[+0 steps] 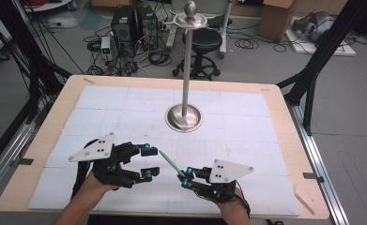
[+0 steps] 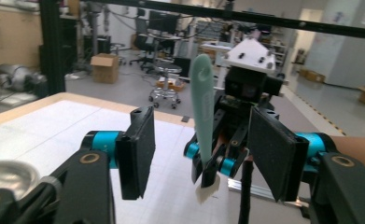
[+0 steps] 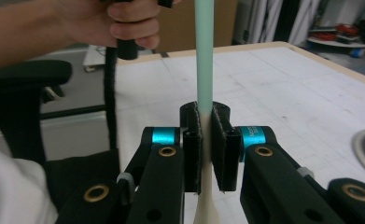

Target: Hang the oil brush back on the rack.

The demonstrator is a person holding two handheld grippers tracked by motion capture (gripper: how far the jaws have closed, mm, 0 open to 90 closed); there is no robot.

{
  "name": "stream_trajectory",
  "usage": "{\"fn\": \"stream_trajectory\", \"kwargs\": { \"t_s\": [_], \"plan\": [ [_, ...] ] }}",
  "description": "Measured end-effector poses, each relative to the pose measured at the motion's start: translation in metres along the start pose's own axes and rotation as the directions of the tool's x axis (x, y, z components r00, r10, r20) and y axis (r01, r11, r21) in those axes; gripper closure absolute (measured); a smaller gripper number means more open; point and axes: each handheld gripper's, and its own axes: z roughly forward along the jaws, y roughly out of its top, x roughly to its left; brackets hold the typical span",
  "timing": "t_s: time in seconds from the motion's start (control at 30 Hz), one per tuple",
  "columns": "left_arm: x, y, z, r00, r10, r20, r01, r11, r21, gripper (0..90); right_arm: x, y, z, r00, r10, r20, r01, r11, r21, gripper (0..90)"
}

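A slim mint-green brush handle (image 1: 168, 161) with a whitish end slants over the white mat near the table's front. My right gripper (image 1: 186, 176) is shut on its whitish lower part; in the right gripper view the pads (image 3: 193, 154) press both sides of the handle (image 3: 203, 56). My left gripper (image 1: 148, 161) is open around the handle's free upper end. In the left gripper view the handle (image 2: 202, 93) stands between the spread pads (image 2: 136, 154) with a gap on each side, and the right gripper (image 2: 213, 163) holds it from behind.
A steel stand with a round base (image 1: 184, 117) and a tall pole (image 1: 187, 61) rises at the mat's middle. The wooden table edge (image 1: 172, 213) runs just below the hands. Stools, boxes and cables lie on the floor beyond the table.
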Motion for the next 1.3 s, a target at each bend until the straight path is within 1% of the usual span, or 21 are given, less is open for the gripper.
{"fn": "stream_trajectory", "kwargs": {
  "t_s": [0.1, 0.13, 0.17, 0.2, 0.23, 0.27, 0.37, 0.53, 0.7, 0.73, 0.8, 0.83, 0.87, 0.9, 1.03, 1.1, 1.13, 1.17, 1.2, 1.23, 1.3],
  "plan": [
    [0.001, 0.003, 0.005, 0.9996, -0.002, 0.027, 0.003, 0.9999, -0.014, 45.1, -0.001, 0.000, 0.000, 0.9987, 0.023, -0.045, -0.023, 1.000, -0.020, 84.0],
    [0.000, 0.003, 0.008, 0.9989, -0.013, 0.046, 0.014, 0.9996, -0.025, 46.7, -0.001, -0.001, 0.000, 0.9973, 0.034, -0.066, -0.036, 0.999, -0.027, 84.0],
    [0.000, 0.003, 0.009, 0.9979, -0.014, 0.062, 0.016, 0.9994, -0.031, 48.1, -0.001, -0.001, 0.000, 0.9971, 0.029, -0.070, -0.031, 0.999, -0.028, 84.0],
    [0.000, 0.003, 0.009, 0.9979, -0.014, 0.062, 0.016, 0.9994, -0.031, 50.0, -0.001, -0.001, 0.000, 0.9971, 0.029, -0.070, -0.031, 0.999, -0.028, 84.0],
    [0.000, 0.003, 0.012, 0.9964, -0.016, 0.083, 0.020, 0.9990, -0.039, 50.9, 0.000, -0.001, 0.001, 0.9955, 0.030, -0.090, -0.033, 0.999, -0.031, 84.0],
    [0.000, 0.003, 0.012, 0.9964, -0.016, 0.083, 0.020, 0.9990, -0.039, 52.2, 0.000, -0.001, 0.001, 0.9955, 0.030, -0.090, -0.033, 0.999, -0.031, 84.0],
    [-0.001, 0.002, 0.017, 0.9927, -0.012, 0.120, 0.018, 0.9989, -0.044, 57.8, 0.001, 0.000, 0.003, 0.9913, 0.038, -0.126, -0.044, 0.998, -0.042, 84.0],
    [-0.001, 0.000, 0.021, 0.9889, -0.020, 0.147, 0.026, 0.9987, -0.044, 66.7, 0.000, -0.001, 0.005, 0.9873, 0.040, -0.154, -0.048, 0.998, -0.048, 84.0],
    [-0.001, 0.000, 0.022, 0.9887, -0.017, 0.149, 0.026, 0.9981, -0.056, 79.4, 0.000, -0.001, 0.005, 0.9824, 0.047, -0.181, -0.059, 0.997, -0.059, 83.9],
    [-0.001, 0.000, 0.022, 0.9887, -0.017, 0.149, 0.026, 0.9981, -0.056, 79.6, 0.000, -0.001, 0.005, 0.9824, 0.047, -0.181, -0.059, 0.997, -0.059, 83.9],
    [-0.001, 0.001, 0.022, 0.9892, -0.016, 0.146, 0.025, 0.9982, -0.055, 80.3, 0.000, -0.001, 0.005, 0.9821, 0.045, -0.183, -0.058, 0.996, -0.063, 83.9],
    [-0.001, 0.002, 0.023, 0.9920, -0.023, 0.124, 0.028, 0.9989, -0.037, 80.7, -0.001, -0.001, 0.006, 0.9843, 0.038, -0.172, -0.049, 0.997, -0.061, 80.8],
    [-0.001, 0.002, 0.023, 0.9920, -0.023, 0.124, 0.028, 0.9989, -0.037, 81.0, -0.001, -0.001, 0.006, 0.9843, 0.038, -0.172, -0.049, 0.997, -0.061, 80.8],
    [-0.002, 0.003, 0.023, 0.9947, -0.034, 0.097, 0.036, 0.9991, -0.024, 81.4, -0.001, -0.001, 0.006, 0.9886, 0.056, -0.140, -0.065, 0.996, -0.065, 63.3],
    [-0.002, 0.007, 0.022, 0.9982, -0.039, 0.045, 0.038, 0.9992, 0.013, 82.1, 0.000, -0.001, 0.003, 0.9953, 0.072, -0.065, -0.076, 0.995, -0.066, 51.4],
    [-0.003, 0.008, 0.022, 0.9990, -0.034, 0.029, 0.034, 0.9991, 0.025, 82.2, 0.000, -0.001, 0.002, 0.9965, 0.075, -0.035, -0.077, 0.995, -0.065, 48.8],
    [-0.004, 0.010, 0.022, 0.9994, -0.032, 0.009, 0.032, 0.9987, 0.039, 82.3, -0.001, -0.001, 0.001, 0.9966, 0.078, -0.027, -0.079, 0.995, -0.065, 48.7],
    [-0.004, 0.012, 0.023, 0.9993, -0.027, -0.024, 0.029, 0.9969, 0.074, 82.4, -0.001, 0.000, 0.002, 0.9965, 0.081, -0.021, -0.082, 0.995, -0.063, 48.7],
    [-0.004, 0.012, 0.023, 0.9993, -0.027, -0.024, 0.029, 0.9969, 0.074, 82.4, -0.001, 0.000, 0.002, 0.9966, 0.081, -0.013, -0.081, 0.995, -0.061, 49.0],
    [-0.005, 0.014, 0.024, 0.9987, -0.019, -0.048, 0.023, 0.9953, 0.094, 82.4, -0.001, 0.001, 0.003, 0.9962, 0.086, -0.015, -0.086, 0.995, -0.059, 49.8],
    [-0.005, 0.015, 0.026, 0.9983, -0.015, -0.056, 0.021, 0.9935, 0.112, 82.4, -0.001, 0.001, 0.005, 0.9963, 0.082, -0.023, -0.083, 0.995, -0.051, 52.5]
  ]
}}
